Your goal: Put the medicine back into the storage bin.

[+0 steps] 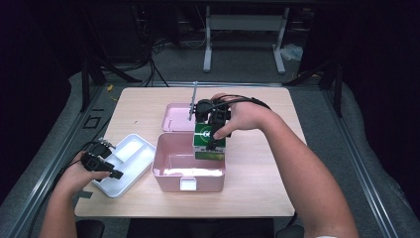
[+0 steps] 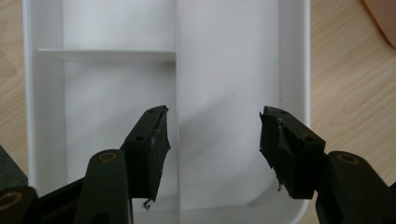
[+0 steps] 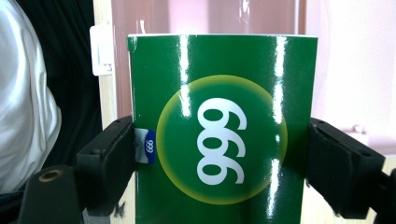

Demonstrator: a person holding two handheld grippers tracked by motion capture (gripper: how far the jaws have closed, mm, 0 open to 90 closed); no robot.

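A green carton (image 1: pixel 209 142) printed with a yellow-ringed "999" circle (image 3: pixel 222 140) hangs over the right side of the pink box (image 1: pixel 171 177). My right gripper (image 1: pixel 214 130) is shut on the carton's two sides, jaws pressing in from left and right (image 3: pixel 222 158). The box's pink lid (image 1: pixel 177 118) lies flat behind it. My left gripper (image 1: pixel 110 166) hovers open over the white divided tray (image 1: pixel 130 154), its jaws wide apart with nothing between them (image 2: pixel 214 140). The tray's compartments (image 2: pixel 224 70) hold nothing that I can see.
The wooden table (image 1: pixel 257 178) has bare room to the right of the pink box and along the front edge. A grey metal rod (image 1: pixel 192 100) stands up behind the lid. A table frame and cables sit on the floor beyond the far edge.
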